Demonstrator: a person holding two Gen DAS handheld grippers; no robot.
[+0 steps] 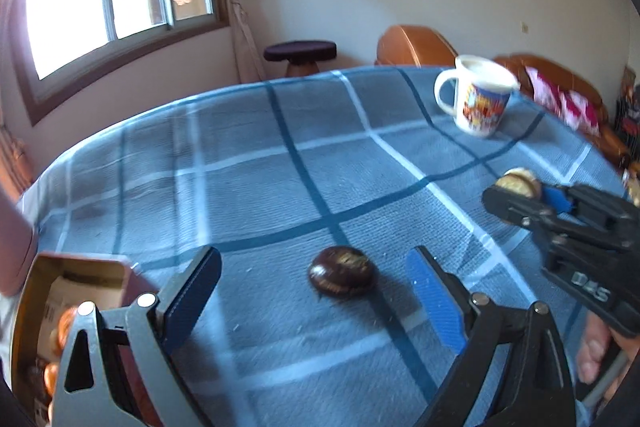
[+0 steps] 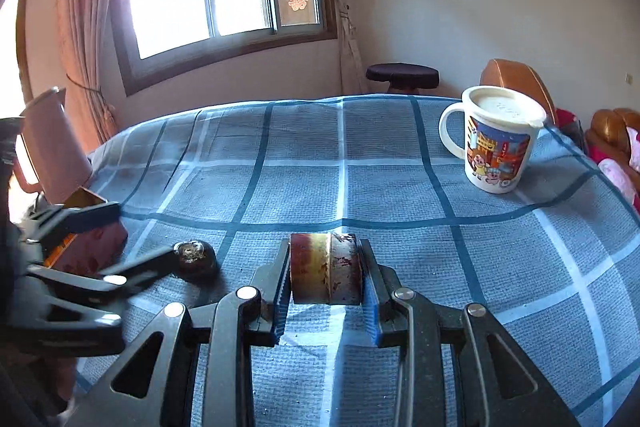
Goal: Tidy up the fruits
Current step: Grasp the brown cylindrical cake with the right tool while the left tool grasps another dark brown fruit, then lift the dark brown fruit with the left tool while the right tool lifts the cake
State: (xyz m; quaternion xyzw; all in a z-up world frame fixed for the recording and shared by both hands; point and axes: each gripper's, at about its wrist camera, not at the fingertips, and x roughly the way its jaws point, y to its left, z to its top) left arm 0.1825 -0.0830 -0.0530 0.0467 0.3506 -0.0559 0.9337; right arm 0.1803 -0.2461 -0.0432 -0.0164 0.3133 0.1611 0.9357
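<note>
My right gripper (image 2: 325,277) has its fingers clenched on a brown-gold fruit piece (image 2: 325,269) above the table (image 2: 304,163). My left gripper (image 1: 316,291) is released around a dark fruit (image 1: 341,270). "D&S" shows on the right gripper. Cartoon mug (image 2: 498,143) writing is unreadable; open cloth lies between it and the box (image 1: 86,281).

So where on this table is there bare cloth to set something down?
The widest free patch is the checked tablecloth between the mug and the pink jug. It is crowded near the box and the dark fruit.
</note>
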